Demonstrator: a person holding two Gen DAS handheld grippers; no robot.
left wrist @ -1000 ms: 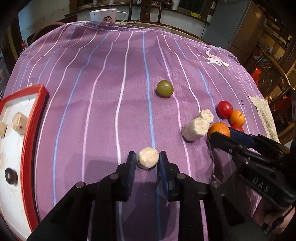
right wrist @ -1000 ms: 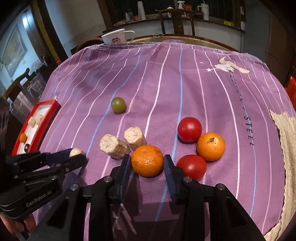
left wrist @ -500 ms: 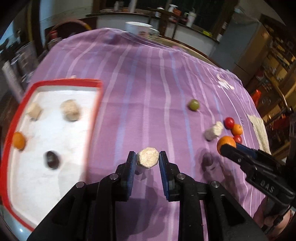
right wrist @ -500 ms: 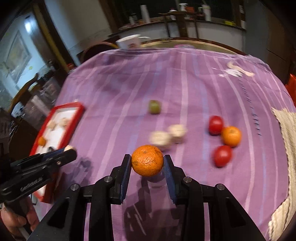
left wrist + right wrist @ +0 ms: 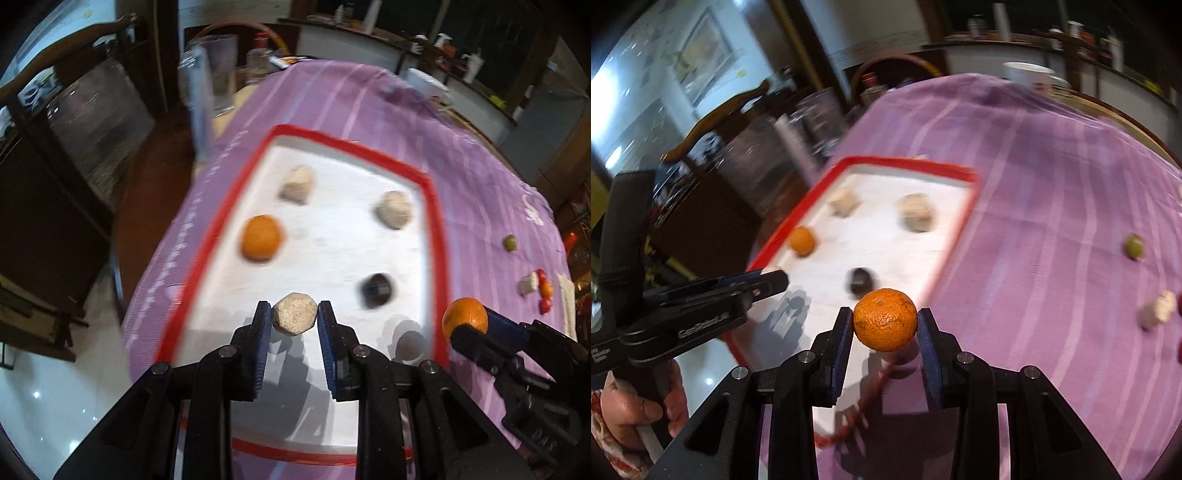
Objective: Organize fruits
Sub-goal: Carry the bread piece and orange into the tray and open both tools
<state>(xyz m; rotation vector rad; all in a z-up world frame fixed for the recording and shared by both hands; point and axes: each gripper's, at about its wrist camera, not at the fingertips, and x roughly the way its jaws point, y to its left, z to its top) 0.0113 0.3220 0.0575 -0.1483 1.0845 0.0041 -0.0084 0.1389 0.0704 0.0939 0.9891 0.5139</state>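
Left gripper (image 5: 294,320): clamped on a pale banana chunk (image 5: 294,319), held above the near part of the tray (image 5: 354,149); its shadow falls on the tray floor below. Also seen from the right wrist view as a dark tool (image 5: 772,278) w/ chunk tip just showing, over the tray's left edge.

Right gripper (image 5: 885,325): clamped on an orange (image 5: 885,319), held above the tray's near right rim. Left view shows same orange (image 5: 464,319) at the tray's right border.

Tray: red rim, white floor, on a purple striped cloth (image 5: 491,206). Contents, all blurred:
- 2 pale banana pieces, far half: one left (image 5: 297,184), one right (image 5: 394,214), well apart.
- 1 small orange (image 5: 261,238), left side.
- 1 dark round fruit (image 5: 377,290), near right; kind unclear.

On cloth, outside tray, to the right:
- green round fruit (image 5: 1134,246), alone.
- pale banana piece (image 5: 1155,311) w/ red fruit (image 5: 541,275) touching it; more red/orange fruit in same cluster, too small to sort.

Misc.: white cup (image 5: 1027,74) at the cloth's far edge; drinking glass (image 5: 212,79) off the tray's far left corner.
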